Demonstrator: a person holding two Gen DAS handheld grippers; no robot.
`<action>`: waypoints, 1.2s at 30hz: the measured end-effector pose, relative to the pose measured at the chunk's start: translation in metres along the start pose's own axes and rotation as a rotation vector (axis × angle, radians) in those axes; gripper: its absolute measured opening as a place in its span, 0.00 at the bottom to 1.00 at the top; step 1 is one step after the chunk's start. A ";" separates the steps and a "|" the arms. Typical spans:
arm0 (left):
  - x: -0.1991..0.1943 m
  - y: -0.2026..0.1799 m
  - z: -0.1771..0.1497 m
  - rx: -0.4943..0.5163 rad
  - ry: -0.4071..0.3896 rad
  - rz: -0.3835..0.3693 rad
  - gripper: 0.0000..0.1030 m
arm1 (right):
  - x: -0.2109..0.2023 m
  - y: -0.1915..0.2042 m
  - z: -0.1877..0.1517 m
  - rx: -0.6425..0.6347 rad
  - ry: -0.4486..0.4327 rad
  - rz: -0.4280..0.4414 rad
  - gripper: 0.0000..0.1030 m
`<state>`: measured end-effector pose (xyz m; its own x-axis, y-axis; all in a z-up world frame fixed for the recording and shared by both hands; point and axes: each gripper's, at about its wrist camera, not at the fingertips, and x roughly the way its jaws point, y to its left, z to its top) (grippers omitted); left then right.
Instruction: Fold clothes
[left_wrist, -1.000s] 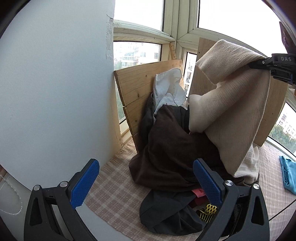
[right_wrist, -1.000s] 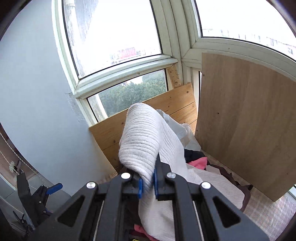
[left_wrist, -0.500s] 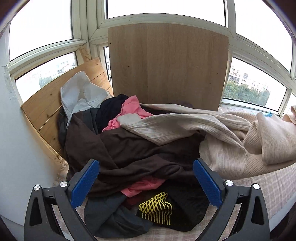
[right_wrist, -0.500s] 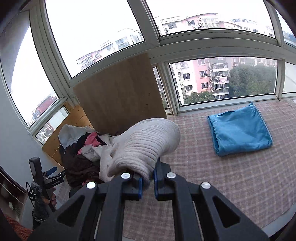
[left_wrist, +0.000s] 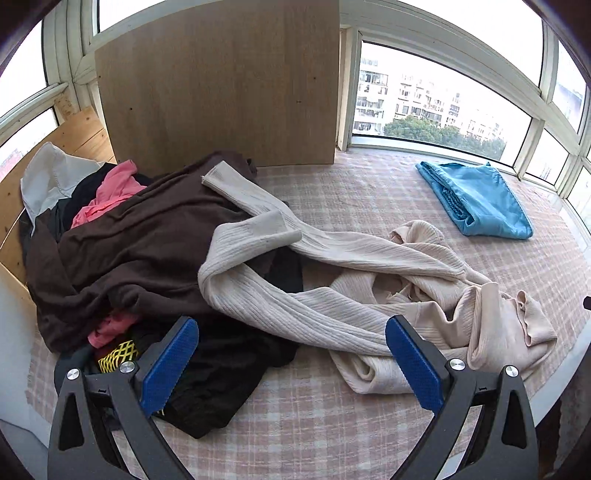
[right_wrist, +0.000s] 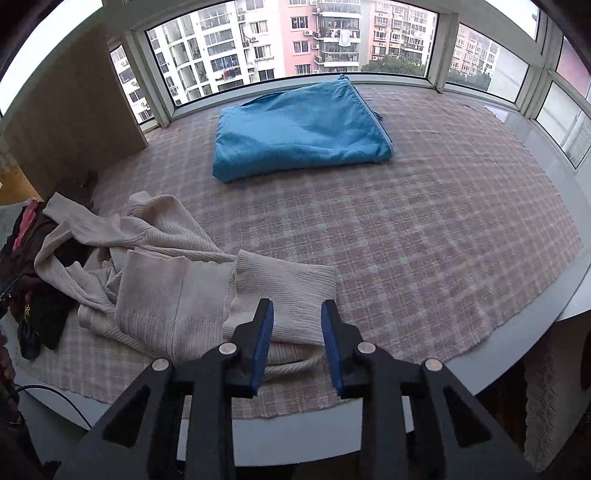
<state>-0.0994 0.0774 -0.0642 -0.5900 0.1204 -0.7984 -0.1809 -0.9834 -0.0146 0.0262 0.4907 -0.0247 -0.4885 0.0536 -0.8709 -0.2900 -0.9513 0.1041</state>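
Note:
A cream ribbed sweater (left_wrist: 369, 280) lies crumpled on the checked cloth, its sleeves trailing left onto a pile of unfolded clothes (left_wrist: 129, 251) in brown, pink, black and white. It also shows in the right wrist view (right_wrist: 177, 284). My left gripper (left_wrist: 291, 362) is open and empty, just short of the sweater and the pile. My right gripper (right_wrist: 297, 332) is open with its jaws either side of the sweater's near edge, not gripping it. A folded blue garment (right_wrist: 299, 129) lies at the far side; it also shows in the left wrist view (left_wrist: 476, 197).
A checked cloth (right_wrist: 424, 236) covers the window-side table. A wooden board (left_wrist: 221, 85) stands upright behind the clothes pile, with a plank panel (left_wrist: 74, 136) at the far left. Windows curve round the back. The table's front edge (right_wrist: 517, 332) is close below my right gripper.
My right gripper carried the cream sweater off the pile, set it on the cloth and opened. My left gripper swung right and now faces the sweater, still open.

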 end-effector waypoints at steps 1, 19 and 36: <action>0.010 -0.010 -0.003 -0.008 0.018 0.005 0.99 | 0.003 0.009 0.009 -0.037 -0.009 0.067 0.57; 0.113 -0.061 -0.037 -0.022 0.224 0.021 0.61 | 0.168 0.174 0.088 -0.495 0.121 0.322 0.09; 0.083 -0.056 -0.013 0.149 0.222 -0.050 0.69 | 0.012 -0.141 0.007 0.226 0.026 -0.322 0.17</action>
<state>-0.1276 0.1410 -0.1375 -0.3935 0.1192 -0.9116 -0.3285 -0.9443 0.0184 0.0553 0.6282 -0.0464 -0.3229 0.3281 -0.8878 -0.6001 -0.7963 -0.0760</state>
